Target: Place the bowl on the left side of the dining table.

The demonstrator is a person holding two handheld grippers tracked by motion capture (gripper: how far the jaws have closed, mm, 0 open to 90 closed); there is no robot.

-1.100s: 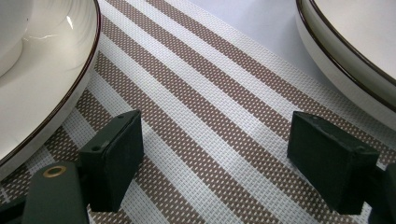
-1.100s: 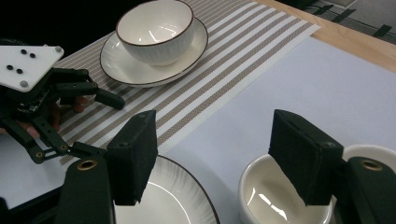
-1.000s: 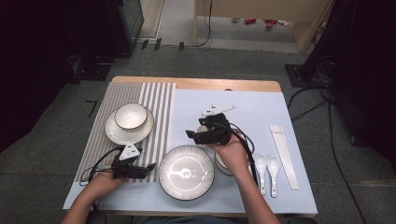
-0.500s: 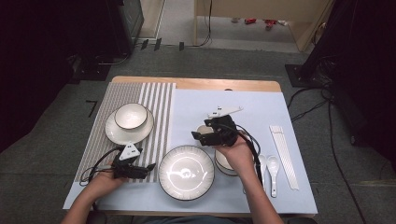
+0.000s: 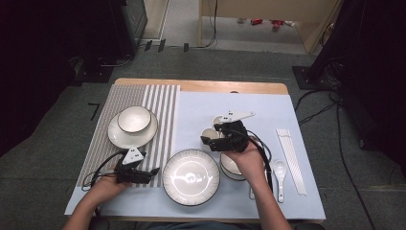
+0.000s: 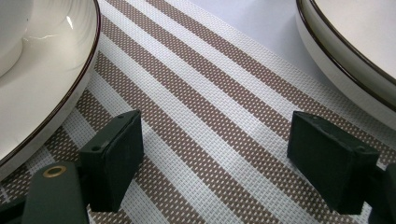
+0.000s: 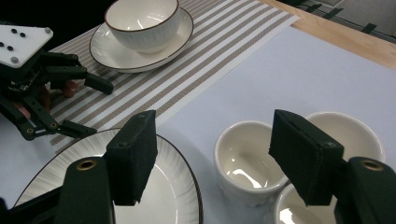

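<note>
Beside 2 small cups [image 7: 243,165], right gripper [image 7: 212,156] hovers open; left gripper [image 6: 215,158] rests open on striped mat [image 6: 201,116].

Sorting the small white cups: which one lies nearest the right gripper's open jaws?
The cup beside the large plate: it lies just ahead, between the right gripper jaws; the others sit right, behind one jaw.

A wooden table [image 5: 201,86] carries a striped placemat [image 5: 119,98] on its left. A pale blue mat [image 5: 268,108] just beside it covers the rest.
</note>
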